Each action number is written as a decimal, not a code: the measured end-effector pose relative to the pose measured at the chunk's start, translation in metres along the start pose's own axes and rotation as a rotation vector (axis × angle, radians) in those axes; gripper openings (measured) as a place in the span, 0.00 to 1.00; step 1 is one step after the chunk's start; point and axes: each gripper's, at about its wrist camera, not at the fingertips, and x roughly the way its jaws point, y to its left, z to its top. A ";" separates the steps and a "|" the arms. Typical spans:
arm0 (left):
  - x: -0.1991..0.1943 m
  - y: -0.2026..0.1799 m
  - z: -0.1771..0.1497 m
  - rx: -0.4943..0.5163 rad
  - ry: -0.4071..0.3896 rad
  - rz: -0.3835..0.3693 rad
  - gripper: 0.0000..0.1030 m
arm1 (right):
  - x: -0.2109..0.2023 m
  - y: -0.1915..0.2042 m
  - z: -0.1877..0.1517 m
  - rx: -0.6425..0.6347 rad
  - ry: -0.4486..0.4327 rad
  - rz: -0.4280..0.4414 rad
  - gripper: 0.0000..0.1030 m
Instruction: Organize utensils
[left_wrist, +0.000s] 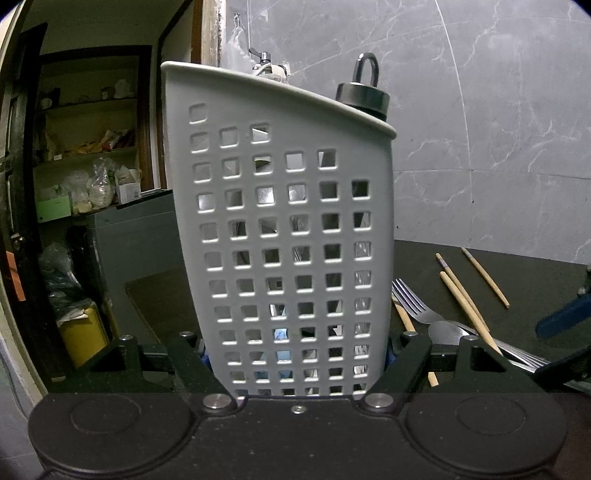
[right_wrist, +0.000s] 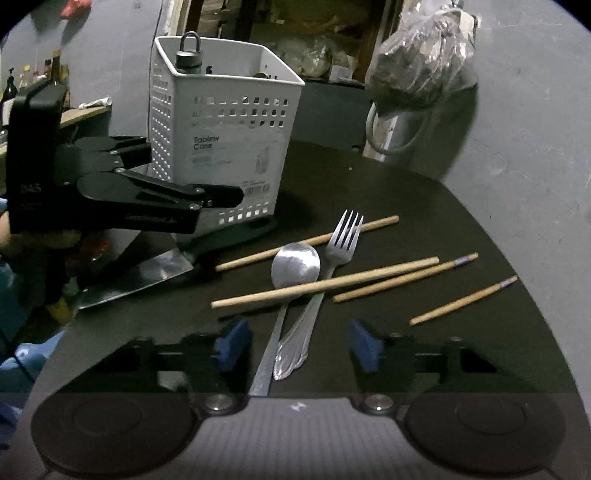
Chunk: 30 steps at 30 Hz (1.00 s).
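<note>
A white perforated utensil holder (left_wrist: 288, 236) stands on the dark table; it also shows in the right wrist view (right_wrist: 221, 140). My left gripper (left_wrist: 295, 360) is shut on the holder's base, its fingers on either side. My right gripper (right_wrist: 295, 347) is open and empty, its blue pads (right_wrist: 232, 347) either side of the handles of a spoon (right_wrist: 291, 273) and a fork (right_wrist: 332, 258). Several wooden chopsticks (right_wrist: 325, 282) lie across and beside them. A knife (right_wrist: 140, 273) lies left of the spoon, its handle by the holder's foot.
A dark bottle cap with a loop (right_wrist: 189, 51) shows over the holder's rim. A bag-wrapped object (right_wrist: 421, 66) stands at the table's far right. The table edge (right_wrist: 517, 258) curves on the right. Shelves and clutter (left_wrist: 88, 162) lie beyond on the left.
</note>
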 end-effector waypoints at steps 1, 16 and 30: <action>0.000 0.000 0.000 0.000 0.000 0.000 0.75 | -0.001 -0.002 0.000 0.014 0.008 0.008 0.48; 0.001 -0.004 0.000 0.010 0.003 0.005 0.75 | 0.012 -0.048 0.035 0.088 -0.049 0.196 0.51; 0.007 -0.002 0.000 0.007 0.011 0.001 0.75 | 0.070 -0.063 0.056 -0.078 0.020 0.475 0.55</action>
